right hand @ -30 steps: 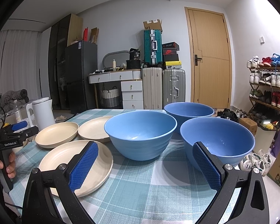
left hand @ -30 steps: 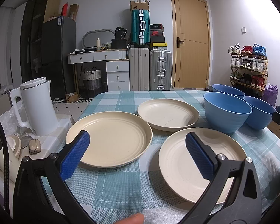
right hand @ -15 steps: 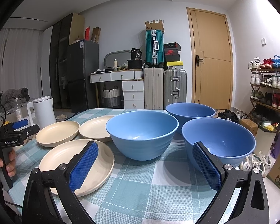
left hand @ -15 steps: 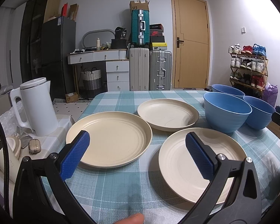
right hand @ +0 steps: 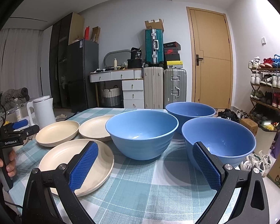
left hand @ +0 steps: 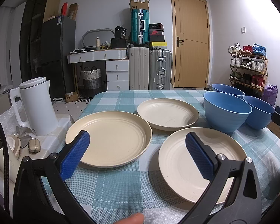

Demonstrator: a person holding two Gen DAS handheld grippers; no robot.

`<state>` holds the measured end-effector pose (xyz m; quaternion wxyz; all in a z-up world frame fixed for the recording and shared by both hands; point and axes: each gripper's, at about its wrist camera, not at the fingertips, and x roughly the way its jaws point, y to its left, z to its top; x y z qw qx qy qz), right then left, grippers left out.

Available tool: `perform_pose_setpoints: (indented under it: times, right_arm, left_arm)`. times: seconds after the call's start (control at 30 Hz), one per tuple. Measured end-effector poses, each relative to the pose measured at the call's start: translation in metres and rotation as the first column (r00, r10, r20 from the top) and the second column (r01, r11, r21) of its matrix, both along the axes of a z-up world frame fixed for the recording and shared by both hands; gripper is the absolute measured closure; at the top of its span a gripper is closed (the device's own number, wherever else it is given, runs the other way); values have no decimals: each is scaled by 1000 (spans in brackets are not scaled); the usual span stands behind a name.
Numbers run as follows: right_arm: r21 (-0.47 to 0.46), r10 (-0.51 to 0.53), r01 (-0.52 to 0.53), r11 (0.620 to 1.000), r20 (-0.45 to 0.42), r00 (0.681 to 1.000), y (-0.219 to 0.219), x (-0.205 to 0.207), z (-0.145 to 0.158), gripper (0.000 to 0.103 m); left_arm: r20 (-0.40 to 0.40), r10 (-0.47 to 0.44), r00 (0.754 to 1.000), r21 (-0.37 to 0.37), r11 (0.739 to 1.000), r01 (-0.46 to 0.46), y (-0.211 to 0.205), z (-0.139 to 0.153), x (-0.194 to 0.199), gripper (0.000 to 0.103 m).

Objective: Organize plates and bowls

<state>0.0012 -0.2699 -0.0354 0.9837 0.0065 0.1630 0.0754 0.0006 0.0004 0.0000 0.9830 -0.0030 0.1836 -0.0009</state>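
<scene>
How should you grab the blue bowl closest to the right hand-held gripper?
Probably by the near rim of the blue bowl: one finger inside, one outside the wall, coming from above and the front. The rim is thin and the bowl stands upright and open. The right hand-held gripper is already open.

A wooden door (left hand: 191, 43) anchors the far wall. Left of it stand two pale suitcases (left hand: 150, 68), a teal suitcase (left hand: 140, 26) upright on top. Farther left are a white drawer desk (left hand: 104, 63) and a dark fridge (left hand: 57, 56). Right of the door, a shoe rack (left hand: 249, 65). Nearest, far left of the door, a white kettle (left hand: 36, 106), with what may be an earbud case (left hand: 33, 145) beside it.
</scene>
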Motion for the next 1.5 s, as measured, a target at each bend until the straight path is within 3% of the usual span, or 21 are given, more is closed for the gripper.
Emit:
perform_pose_setpoints:
  times: [0.4,0.8,1.23,1.5]
  right_arm:
    - [13,-21,21,1000,-12,1000,-5,5,3,0]
    - [12,23,-23,1000,-23,999,12,9,26,0]
    - [-12,115,-117,993,-126,985,60,38,42,0]
    - [-3,184,-187,982,-178,967,99,60,48,0]
  left_arm:
    - [-20,-1,1000,-3,1000,1,0,-4,2,1]
    - [-28,27,999,-26,999,-28,14,22,-2,1]
    - [-123,98,988,-64,992,-106,42,46,2,1]
    - [-184,158,970,-91,980,-177,73,42,15,1]
